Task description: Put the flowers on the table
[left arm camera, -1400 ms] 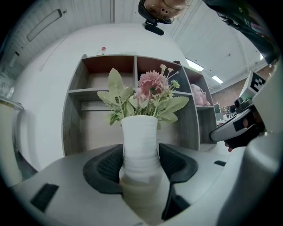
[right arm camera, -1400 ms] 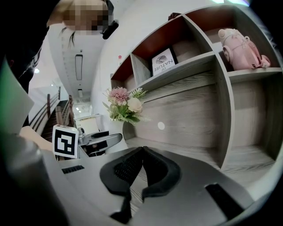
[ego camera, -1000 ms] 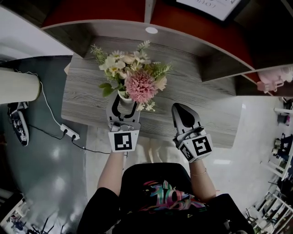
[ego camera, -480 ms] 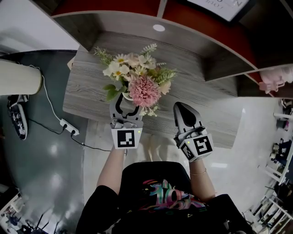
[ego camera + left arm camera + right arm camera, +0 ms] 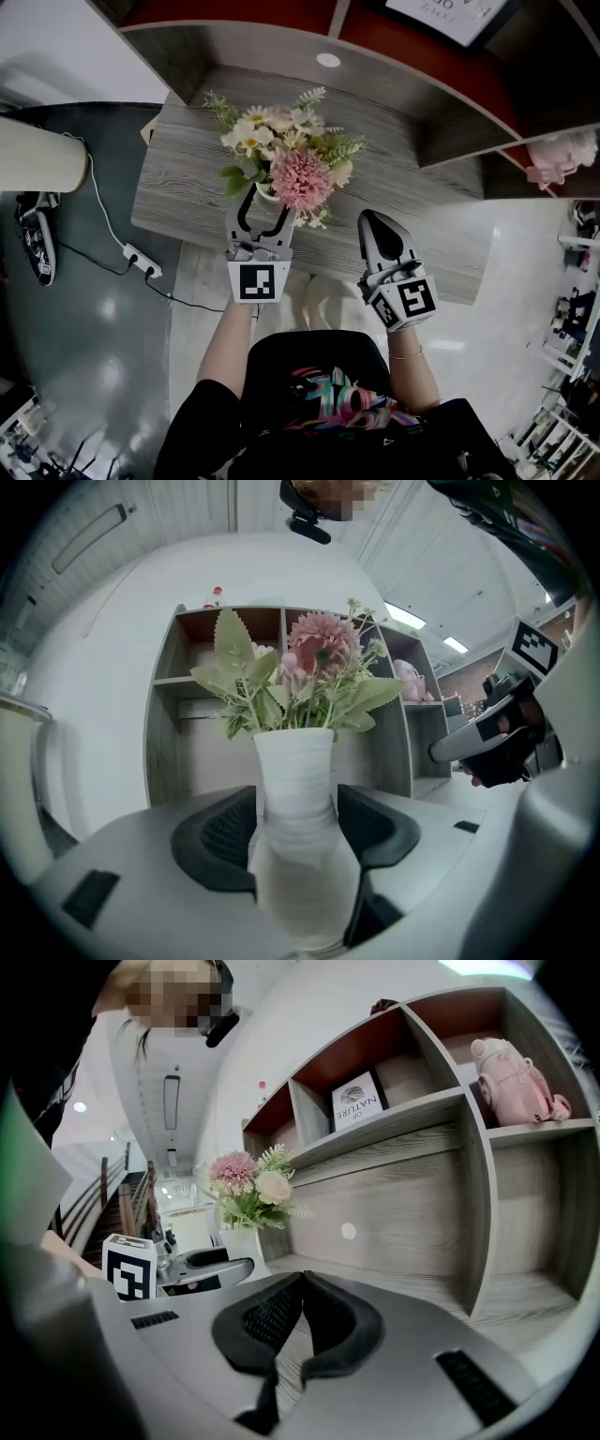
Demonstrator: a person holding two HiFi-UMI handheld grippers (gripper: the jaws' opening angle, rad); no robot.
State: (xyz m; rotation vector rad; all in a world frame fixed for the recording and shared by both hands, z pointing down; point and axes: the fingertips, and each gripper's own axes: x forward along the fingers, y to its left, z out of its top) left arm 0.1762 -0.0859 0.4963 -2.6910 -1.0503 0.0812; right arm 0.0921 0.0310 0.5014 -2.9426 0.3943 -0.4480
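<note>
A bouquet of pink, cream and white flowers (image 5: 286, 159) stands in a white ribbed vase (image 5: 265, 194) over the grey wooden table (image 5: 187, 178). My left gripper (image 5: 259, 208) is shut on the vase, one jaw on each side. In the left gripper view the vase (image 5: 295, 780) fills the gap between the black pads (image 5: 220, 836), with the flowers (image 5: 300, 682) above. I cannot tell whether the vase's base touches the table. My right gripper (image 5: 373, 225) hovers over the table's near edge, to the right of the vase, shut and empty; its pads (image 5: 272, 1321) meet.
Behind the table rises a grey shelf unit with red-backed cubbies; it holds a pink toy (image 5: 511, 1077) and a framed sign (image 5: 356, 1101). On the floor at left lie a power strip with its cable (image 5: 141, 267) and a shoe (image 5: 33, 244). A white cylinder (image 5: 37, 164) juts in at left.
My left gripper has carried the vase and flowers a little farther in over the table and slightly right. The right gripper has hardly moved.
</note>
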